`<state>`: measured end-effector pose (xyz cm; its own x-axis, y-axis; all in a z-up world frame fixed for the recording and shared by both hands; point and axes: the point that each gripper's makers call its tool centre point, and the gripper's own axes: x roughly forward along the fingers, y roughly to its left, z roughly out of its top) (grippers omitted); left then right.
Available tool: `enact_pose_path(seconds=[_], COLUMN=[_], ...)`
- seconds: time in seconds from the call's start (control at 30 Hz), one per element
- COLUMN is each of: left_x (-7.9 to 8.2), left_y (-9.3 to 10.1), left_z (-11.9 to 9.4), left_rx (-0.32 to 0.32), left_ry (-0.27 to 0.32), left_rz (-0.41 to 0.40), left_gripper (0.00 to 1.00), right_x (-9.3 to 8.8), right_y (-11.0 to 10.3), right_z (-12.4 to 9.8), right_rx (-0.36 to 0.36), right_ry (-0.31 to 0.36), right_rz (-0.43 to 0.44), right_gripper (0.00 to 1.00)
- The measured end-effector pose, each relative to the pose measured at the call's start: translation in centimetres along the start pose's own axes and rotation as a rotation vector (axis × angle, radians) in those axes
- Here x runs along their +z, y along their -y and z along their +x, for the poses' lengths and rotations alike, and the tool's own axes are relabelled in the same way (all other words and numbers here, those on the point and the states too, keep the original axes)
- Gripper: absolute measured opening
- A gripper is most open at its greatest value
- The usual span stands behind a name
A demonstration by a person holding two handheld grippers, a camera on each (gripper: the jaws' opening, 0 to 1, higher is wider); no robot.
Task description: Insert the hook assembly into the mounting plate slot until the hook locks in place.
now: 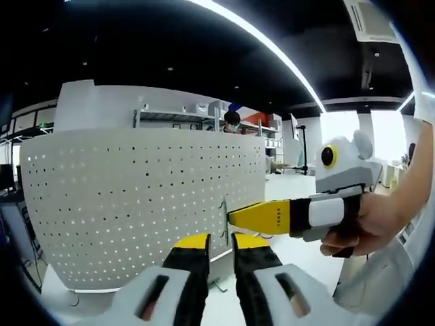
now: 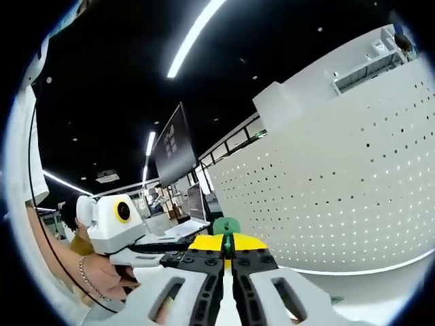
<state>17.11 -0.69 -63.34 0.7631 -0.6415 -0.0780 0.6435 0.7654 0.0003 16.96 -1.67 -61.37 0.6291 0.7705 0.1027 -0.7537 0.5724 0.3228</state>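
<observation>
metal hook [image 1: 225, 216] pinched at right gripper's [image 1: 231, 219] tips against the pegboard [image 1: 136, 204]; left gripper [image 1: 221, 239] released below it.

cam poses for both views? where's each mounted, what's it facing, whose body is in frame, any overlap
Left gripper view: rides the left tongs, faces the white pegboard head-on; the right tongs enter from the right holding a hook at the board, with the person's hand behind.
Right gripper view: rides the right tongs, rolled, looking along the pegboard; jaws closed on the green-topped hook; the left tongs and a hand at left.
Shared: pegboard, hook, both tongs.
</observation>
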Motion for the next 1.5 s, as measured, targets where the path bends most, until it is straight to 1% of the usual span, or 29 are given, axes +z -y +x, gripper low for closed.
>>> enact_pose_path(seconds=[0.03,0.1,0.17,0.23,0.3,0.4,0.47,0.57,0.67,0.73,0.77,0.8,0.83,0.87,0.93,0.97,1.0,1.07,1.23,1.3,1.4,1.5], left_x=[0.0,0.0,0.1,0.2,0.0,-0.2,0.0,-0.1,-0.3,-0.3,-0.3,-0.4,-0.4,-0.5,-0.5,-0.5,-0.4,-0.4,-0.2,-0.4,-0.4,-0.4], left_y=[0.0,0.0,0.2,0.2,0.2,0.5,0.7,1.0,1.1,1.0,0.9,0.9,0.8,0.7,0.5,0.4,0.3,0.3,0.1,-0.2,-0.8,-1.4], left_z=[0.0,0.0,0.0,0.1,0.2,0.3,0.5,0.8,0.9,0.9,0.8,0.8,0.8,0.7,0.5,0.5,0.4,0.3,0.1,0.0,-0.2,-0.6], left_rx=[-0.002,0.001,-0.007,-0.008,-0.012,-0.018,-0.023,-0.033,-0.034,-0.03,-0.026,-0.024,-0.023,-0.018,-0.011,-0.009,-0.005,-0.002,0.002,0.005,0.013,0.025], left_ry=[0.0,0.0,0.0,0.002,-0.013,-0.015,-0.004,-0.003,-0.004,-0.008,-0.006,-0.009,-0.012,-0.016,-0.016,-0.016,-0.015,-0.016,-0.017,-0.022,-0.021,-0.018], left_rz=[0.0,0.009,-0.005,0.006,0.006,0.013,0.008,0.007,0.008,0.002,0.003,0.005,0.005,0.004,-0.003,-0.004,-0.003,-0.005,-0.001,0.004,-0.004,-0.011], left_gripper=[0.22,0.3,0.36,0.42,0.46,0.54,0.62,0.69,0.74,0.75,0.76,0.76,0.76,0.76,0.75,0.75,0.75,0.76,0.75,0.75,0.75,0.75], right_x=[0.1,0.3,0.4,0.5,0.7,0.8,0.9,1.0,0.9,1.2,1.4,1.4,1.4,1.7,2.0,2.1,2.1,2.5,2.9,3.1,3.2,3.8], right_y=[0.1,0.1,0.2,0.3,0.4,0.4,0.5,0.6,0.6,0.4,0.6,0.7,0.7,0.7,0.7,0.6,0.6,0.6,1.0,1.4,2.0,2.7], right_z=[0.0,-0.1,-0.2,-0.4,-0.5,-0.6,-0.8,-1.0,-1.1,-1.0,-1.1,-1.1,-1.1,-1.2,-1.3,-1.2,-1.1,-1.1,-1.1,-1.1,-0.9,-0.8], right_rx=[0.001,-0.001,-0.003,-0.007,-0.011,-0.011,-0.013,-0.022,-0.027,-0.038,-0.052,-0.079,-0.088,-0.119,-0.164,-0.162,-0.169,-0.168,-0.182,-0.192,-0.207,-0.227], right_ry=[0.004,0.008,0.01,0.013,0.018,0.015,0.013,0.013,0.006,0.01,0.007,-0.017,-0.025,-0.043,-0.056,-0.051,-0.058,-0.048,-0.033,-0.028,-0.025,-0.018], right_rz=[0.013,0.007,0.005,0.008,0.009,0.006,0.005,-0.001,-0.015,-0.022,-0.05,-0.132,-0.163,-0.257,-0.361,-0.376,-0.383,-0.354,-0.327,-0.303,-0.292,-0.286], right_gripper=[0.0,0.0,0.0,0.0,0.0,0.0,0.0,0.0,0.0,0.0,0.0,0.0,0.0,0.0,0.0,0.0,0.0,0.0,0.0,0.0,0.0,0.0])
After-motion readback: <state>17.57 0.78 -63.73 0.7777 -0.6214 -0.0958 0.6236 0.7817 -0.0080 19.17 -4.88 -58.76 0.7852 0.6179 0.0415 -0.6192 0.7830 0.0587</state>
